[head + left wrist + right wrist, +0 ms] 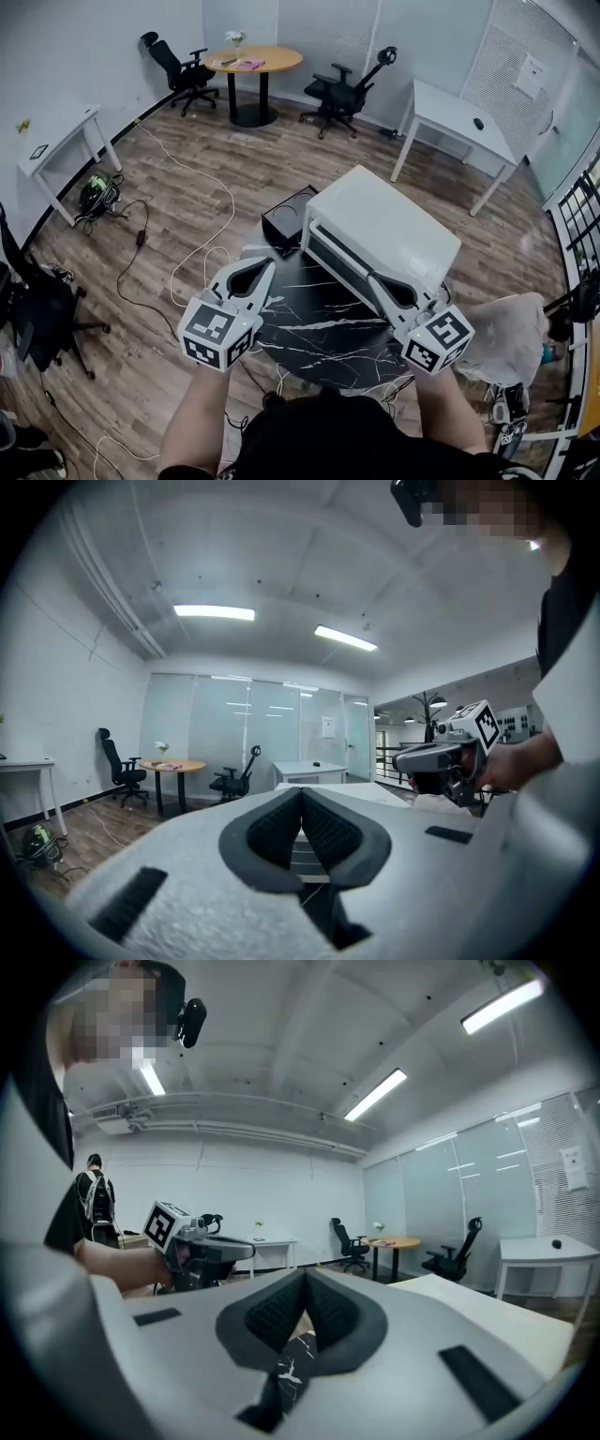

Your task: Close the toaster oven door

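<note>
The white oven point(384, 230) sat on a round black marbled surface point(309, 323), its front turned toward the person, and its door point(339, 262) looked shut flat against the body. The left gripper point(267, 264) was held level just off the oven's left front corner, its jaws pressed together with nothing between them (its own view showed the dark pads meeting in a closed seam, the oven's white top beyond them). The right gripper point(373, 279) was held at the oven's right front corner, close to the door's end, though whether it touched could not be told; its jaws were likewise pressed together and empty, with the marbled top showing below them. A small black box point(286, 217) stood just behind the oven's left side. Farther off on the wood floor point(187, 187) lay a white cable point(211, 202), and beyond it stood a round wooden table point(255, 60) with office chairs point(178, 66) and a white desk point(459, 117).
</note>
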Demonstrator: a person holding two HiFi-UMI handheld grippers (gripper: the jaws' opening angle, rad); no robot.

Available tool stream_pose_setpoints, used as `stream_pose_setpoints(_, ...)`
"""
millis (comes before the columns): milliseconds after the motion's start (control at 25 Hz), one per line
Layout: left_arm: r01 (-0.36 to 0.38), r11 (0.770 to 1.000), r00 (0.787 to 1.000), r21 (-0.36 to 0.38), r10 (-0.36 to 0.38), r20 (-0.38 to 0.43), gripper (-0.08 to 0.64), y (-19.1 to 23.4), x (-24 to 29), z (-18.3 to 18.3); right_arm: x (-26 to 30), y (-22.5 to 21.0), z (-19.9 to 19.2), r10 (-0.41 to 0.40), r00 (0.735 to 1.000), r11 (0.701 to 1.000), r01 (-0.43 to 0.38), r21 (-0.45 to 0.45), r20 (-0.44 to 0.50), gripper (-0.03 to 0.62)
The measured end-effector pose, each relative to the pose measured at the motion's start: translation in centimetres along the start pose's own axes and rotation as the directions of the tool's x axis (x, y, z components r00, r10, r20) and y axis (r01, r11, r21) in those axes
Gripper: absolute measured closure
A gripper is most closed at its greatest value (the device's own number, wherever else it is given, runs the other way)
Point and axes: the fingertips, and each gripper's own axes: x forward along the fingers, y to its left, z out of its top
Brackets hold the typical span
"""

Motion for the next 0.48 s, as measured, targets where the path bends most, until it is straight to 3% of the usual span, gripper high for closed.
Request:
stream_pose_setpoints(160, -0.041, 0.998, 0.998, -0.050, 0.044, 0.052, 0.559, -0.1, -1.0, 2.1, 0.0, -0.6, 1.0, 0.028, 0.998, 0.999, -0.029, 0.019, 0.052, 0.588)
stream_pose_setpoints(320, -0.059, 0.998, 0.998, -0.024, 0.060, 0.018, 0.560, -1.0, 0.0, 1.5, -0.5, -1.7, 1.0, 0.062, 0.996, 0.998, -0.064, 0.022, 0.065, 0.589)
stream_pose_setpoints(480, -0.089, 0.993, 0.996, -0.081, 0.091, 0.024, 0.560, -1.4, 1.0, 1.0, -1.3, -2.8, 0.7, 0.086, 0.995, 0.996, -0.087, 0.009, 0.055, 0.589)
